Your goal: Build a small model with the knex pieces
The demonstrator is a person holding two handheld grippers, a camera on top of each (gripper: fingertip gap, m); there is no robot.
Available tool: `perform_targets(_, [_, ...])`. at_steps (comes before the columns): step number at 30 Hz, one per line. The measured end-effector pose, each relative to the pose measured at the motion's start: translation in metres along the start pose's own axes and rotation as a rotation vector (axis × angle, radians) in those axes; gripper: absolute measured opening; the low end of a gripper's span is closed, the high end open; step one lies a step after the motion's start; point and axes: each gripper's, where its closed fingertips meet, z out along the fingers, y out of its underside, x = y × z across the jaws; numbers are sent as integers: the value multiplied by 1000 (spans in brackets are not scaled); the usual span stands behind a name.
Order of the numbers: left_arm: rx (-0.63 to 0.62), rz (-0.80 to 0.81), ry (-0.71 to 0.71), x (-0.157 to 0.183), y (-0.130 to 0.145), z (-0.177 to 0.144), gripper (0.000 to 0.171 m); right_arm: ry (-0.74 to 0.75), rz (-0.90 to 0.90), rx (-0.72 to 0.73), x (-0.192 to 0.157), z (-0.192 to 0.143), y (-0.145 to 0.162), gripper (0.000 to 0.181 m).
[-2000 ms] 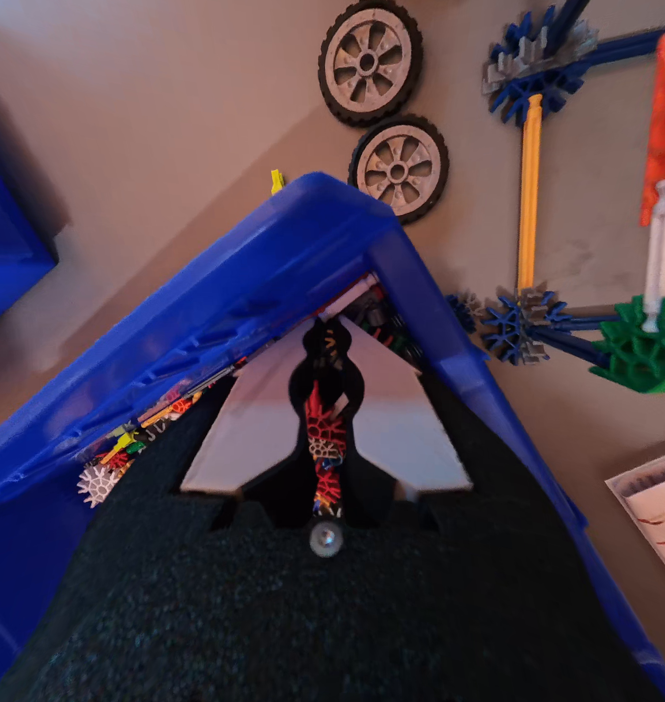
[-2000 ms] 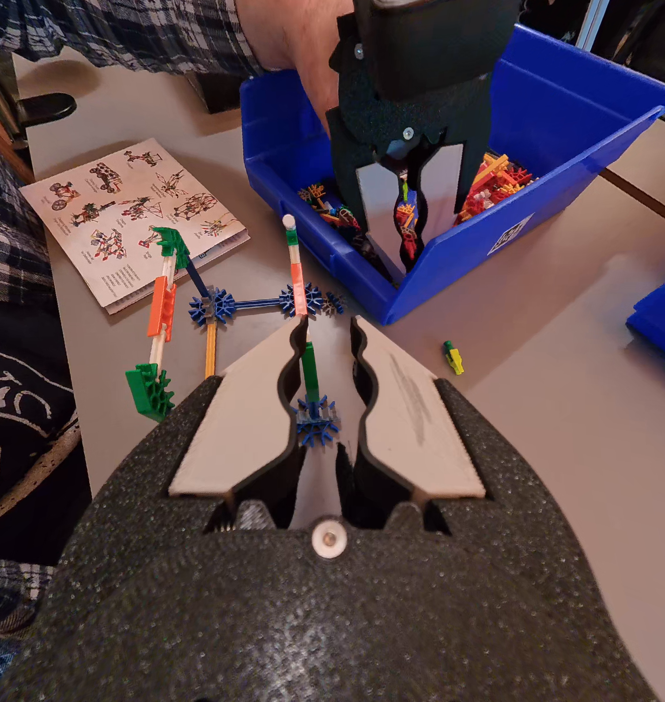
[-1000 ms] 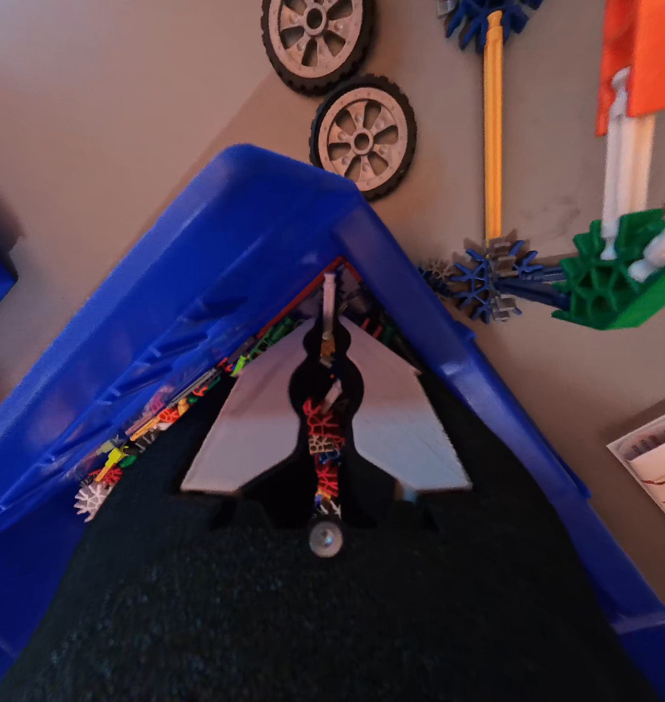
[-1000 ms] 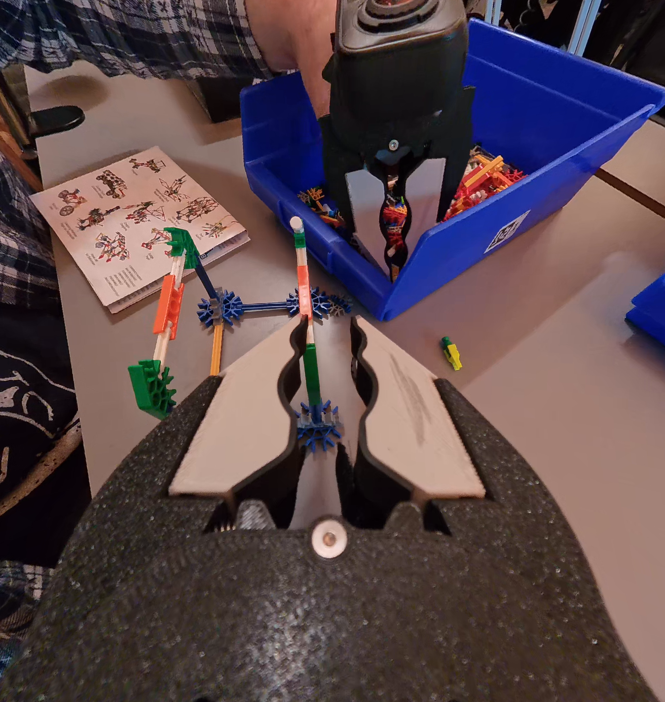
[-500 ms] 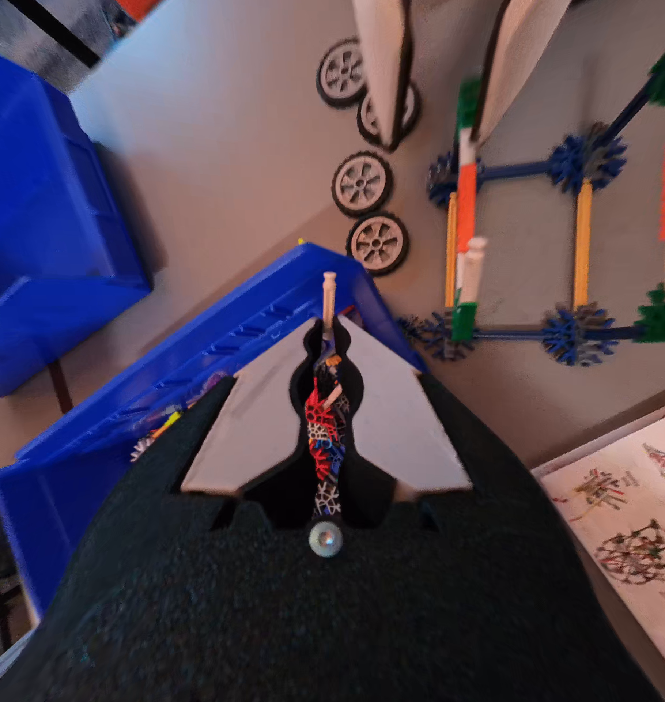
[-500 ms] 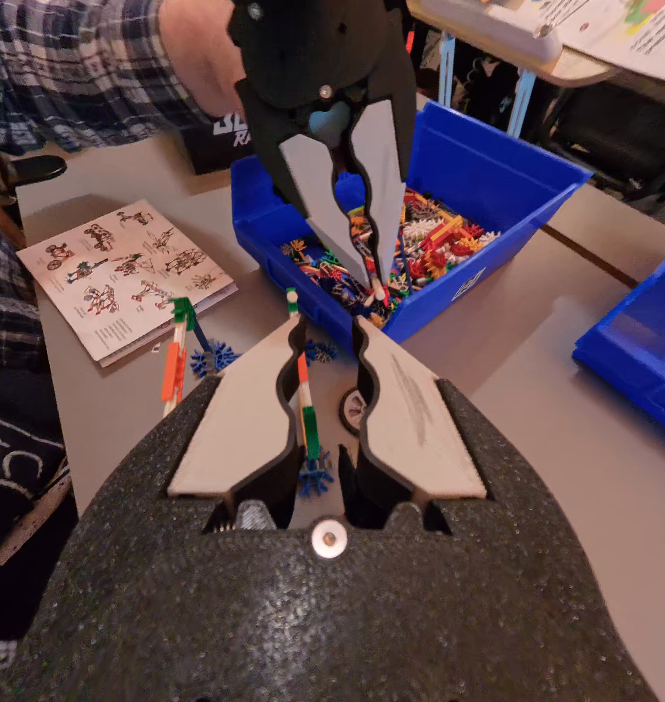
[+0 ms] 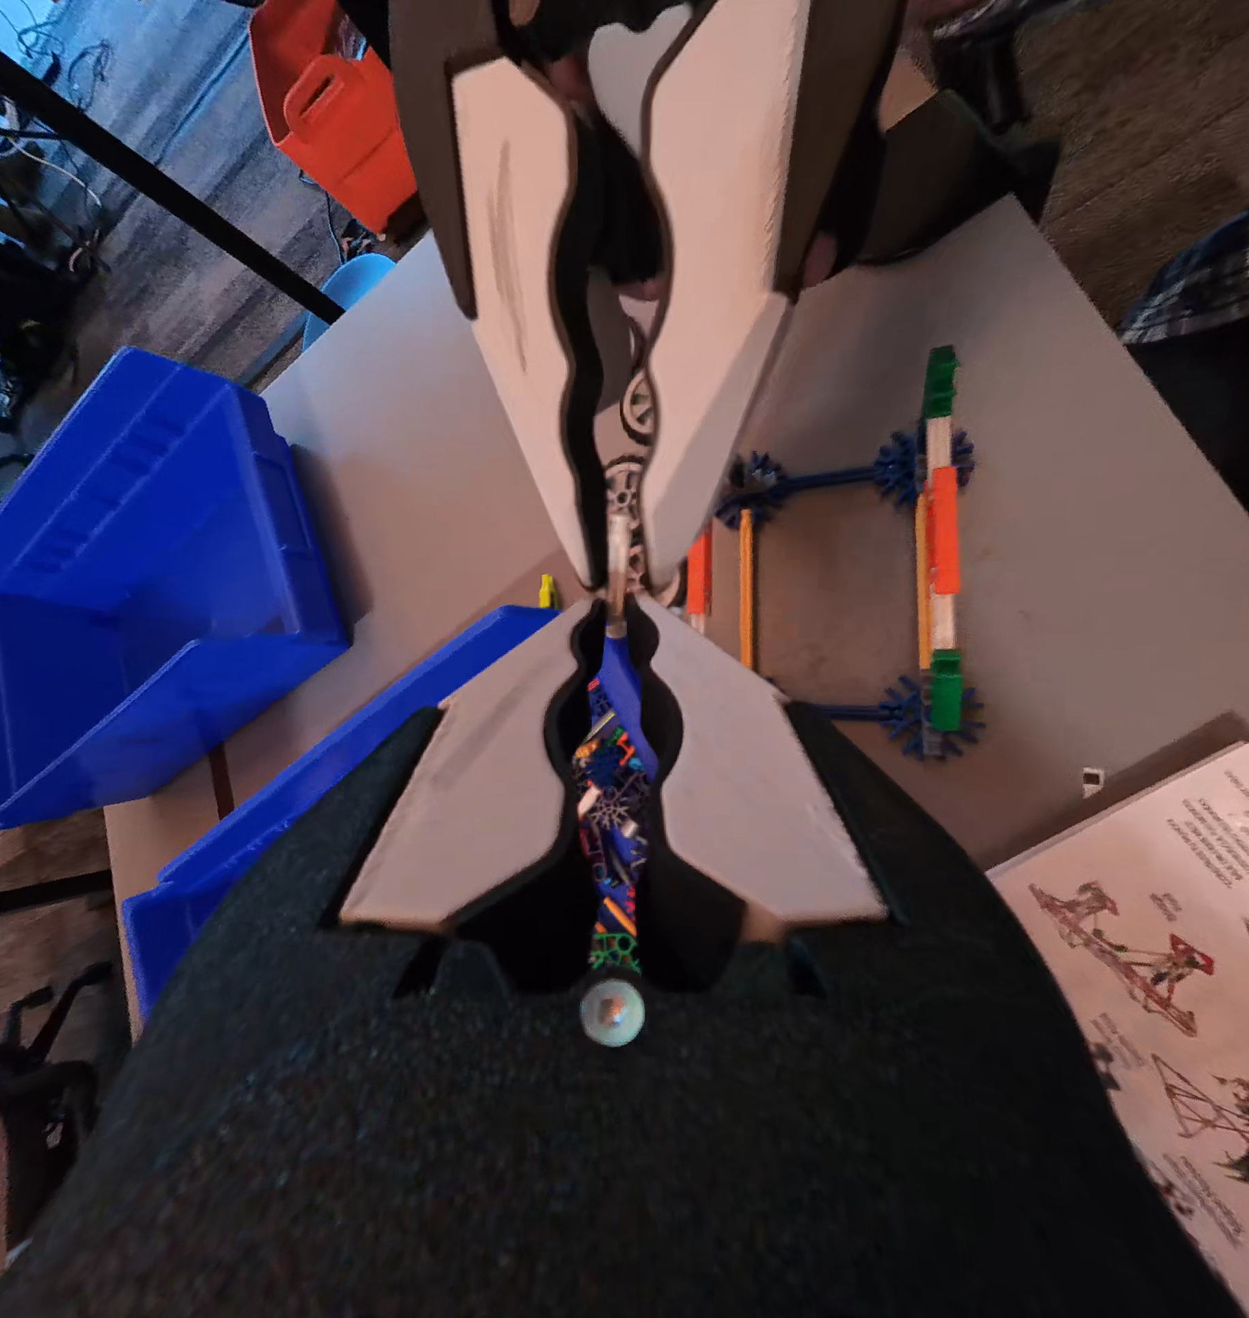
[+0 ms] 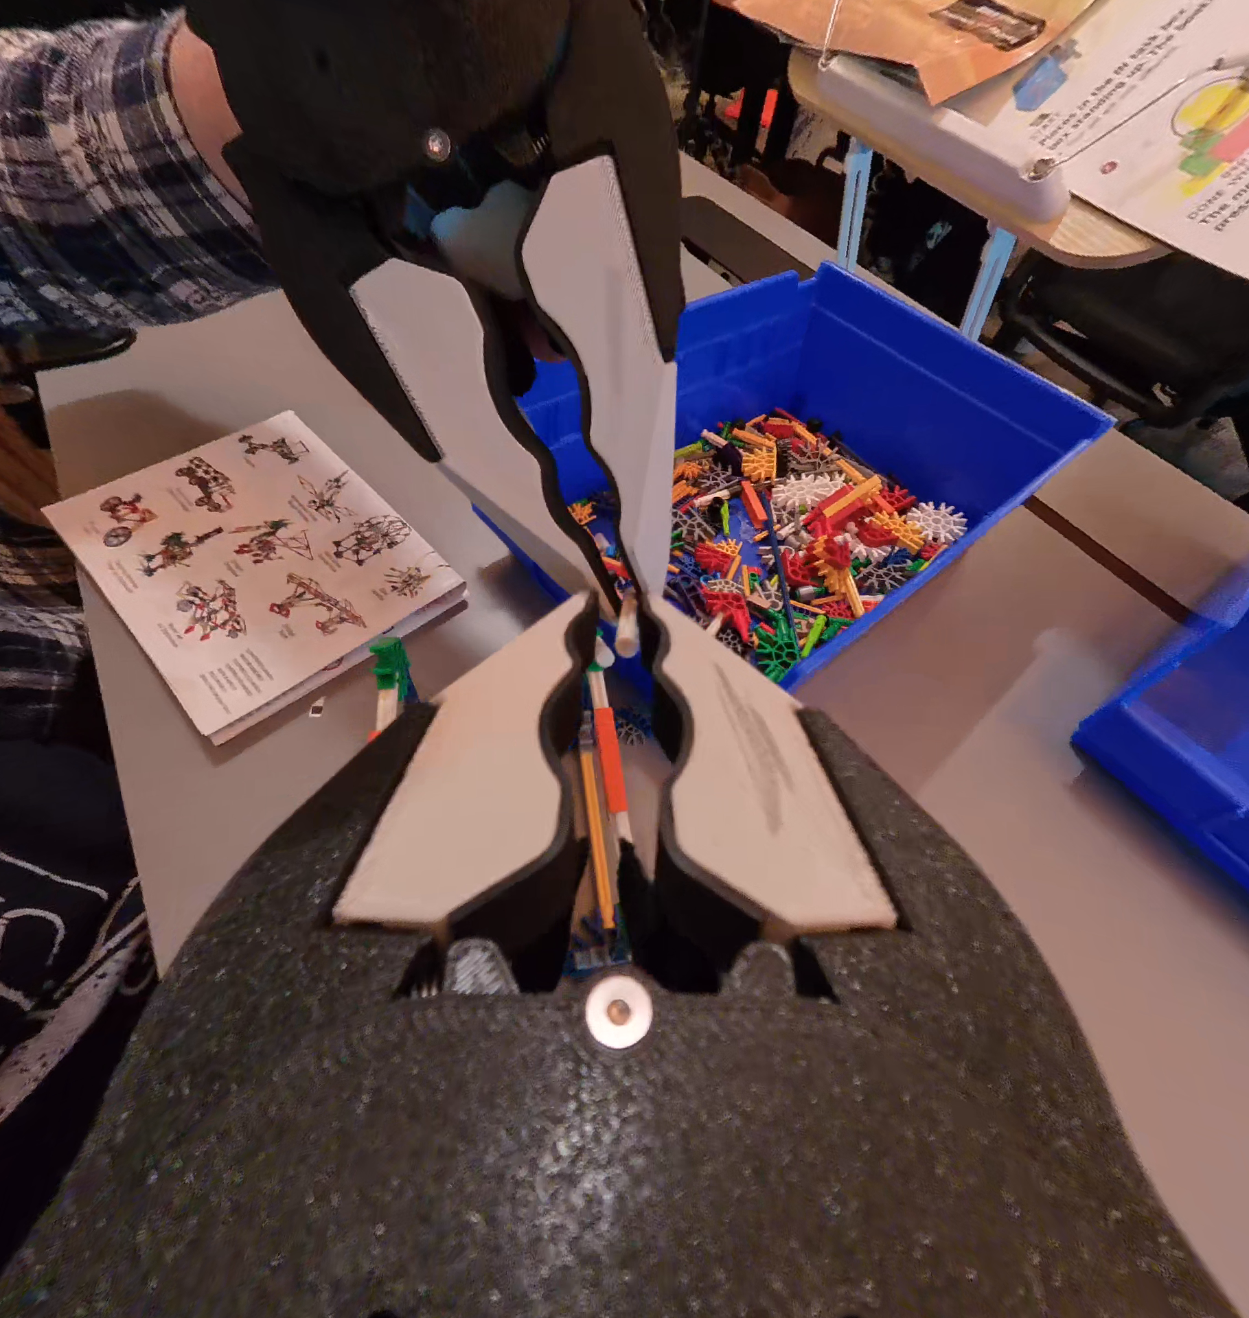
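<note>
My left gripper (image 7: pixel 615 606) is shut on a short white rod (image 7: pixel 617 553) and holds it in the air above the table. My right gripper (image 8: pixel 620 606) meets it tip to tip. Its fingers are a little apart on either side of the rod's free end (image 8: pixel 626 631). In the left wrist view the right gripper (image 7: pixel 618 581) comes down from the top. In the right wrist view the left gripper (image 8: pixel 618 599) reaches in from above. A rod-and-connector frame (image 7: pixel 935 513) lies on the table below, and part of it shows between the right fingers (image 8: pixel 607 756).
A blue bin (image 8: pixel 964 342) full of coloured building pieces stands behind the grippers. A second blue bin (image 7: pixel 129 556) stands apart. A picture booklet (image 8: pixel 250 563) lies on the table. Toy wheels (image 7: pixel 625 492) and a small yellow piece (image 7: pixel 548 590) lie near the bin. A plaid sleeve (image 8: pixel 72 178) is at the left. The tips of both grippers are at nearly the same place.
My left gripper came up out of the bin with the white rod and moved to the right gripper. My right gripper rose from the frame and its fingers narrowed around the rod.
</note>
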Motion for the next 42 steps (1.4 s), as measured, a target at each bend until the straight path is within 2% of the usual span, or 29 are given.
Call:
perform_targets(6, [22, -17, 0, 11, -2, -3, 4, -7, -32, -16, -10, -2, 0, 3])
perform_targets(25, [100, -71, -19, 44, -5, -13, 4, -77, -39, -30, -43, -5, 1, 0])
perform_targets(29, [113, -78, -33, 45, -6, -15, 4, -66, -40, -65, -42, -6, 6, 24])
perform_targets(30, [117, -81, -32, 45, -6, -15, 4, -70, -41, -66, -43, -5, 6, 23])
perform_targets(32, [123, -84, -36, 45, -6, -16, 4, -63, -45, -64, -43, -3, 5, 6])
perform_targets(38, [148, -100, -43, 45, -7, -17, 4, -88, -35, -56, -45, -2, 4, 5])
perform_targets(42, [167, -119, 7, 55, -5, -19, 7, -119, -48, -94, -53, -1, 11, 5])
